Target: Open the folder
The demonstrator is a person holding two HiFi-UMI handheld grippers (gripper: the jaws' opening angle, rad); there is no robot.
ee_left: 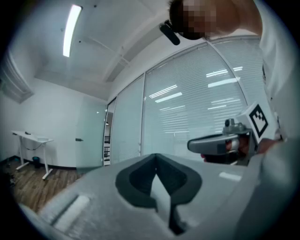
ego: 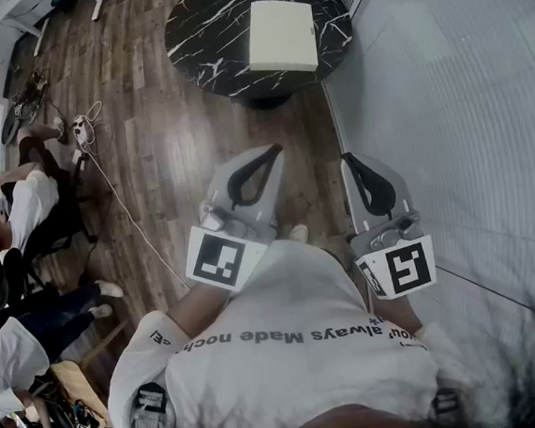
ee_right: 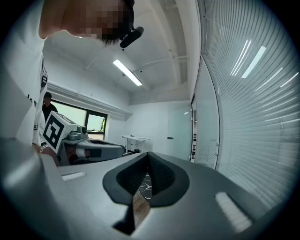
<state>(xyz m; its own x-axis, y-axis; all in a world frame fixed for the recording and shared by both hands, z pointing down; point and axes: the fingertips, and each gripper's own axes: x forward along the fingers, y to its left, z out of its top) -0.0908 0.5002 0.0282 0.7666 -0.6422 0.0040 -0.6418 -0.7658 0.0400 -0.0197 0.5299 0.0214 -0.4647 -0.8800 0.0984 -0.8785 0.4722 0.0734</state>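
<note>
Folder is lying flat and shut on the round black marble tabletop, sitting right of the top's centre, toward its 3 o'clock edge. It's looking close to square in the head view, so I'm not calling a long axis, and I can't tell which edge is the spine. Its near edge is facing the person, slightly skewed.

Left gripper is pointing roughly level. Its fingers are sitting closed tip to tip with nothing between them. From those tips the folder is lying at about 12 o'clock, well apart, with bare wood floor in between.

Right gripper is doing the same: fingers fully closed, holding nothing. From there the folder is lying at about 11 o'clock, also well apart. In the right gripper view a sliver of marble is showing through the slot below the closed tips.

My read: the left is sitting slightly nearer and more squarely in line with the folder, while the right is coming at it across the 3 o'clock side next to the glass wall. Neither is in reach. The whole move is hinging on closing that 12 o'clock gap first, then opening the fingers to catch the cover's free edge. Task isn't started.
</note>
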